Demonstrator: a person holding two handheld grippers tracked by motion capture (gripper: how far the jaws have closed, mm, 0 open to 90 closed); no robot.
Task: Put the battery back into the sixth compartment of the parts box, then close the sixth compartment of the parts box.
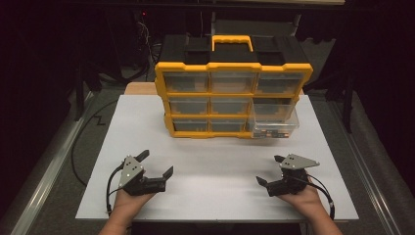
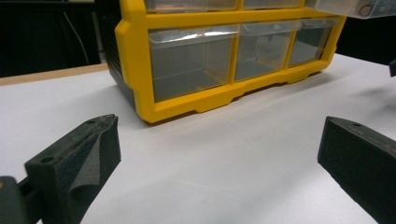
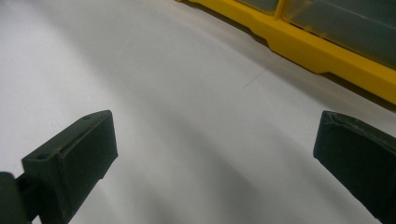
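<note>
Both of my hands sit at the near edge of the white table top, each holding a black two-jaw gripper with a grey three-cornered plate on top. My left gripper has its jaws spread wide and nothing between them; in the left gripper view its foam-padded fingers stand far apart over bare table. My right gripper is likewise released, jaws parted and empty, which the right gripper view confirms with the fingers at either side of the frame.

Ahead of both tools, well apart from them, stands the yellow and black plastic organiser cabinet with its grid of clear drawers and a yellow carry handle on top. From my left gripper it lies forward and to the right; from my right gripper, forward and to the left. One clear plastic drawer at the cabinet's lower right corner is pulled out toward me, with small items inside that I cannot make out. That open drawer is closest to my right gripper, almost straight ahead of it.
</note>
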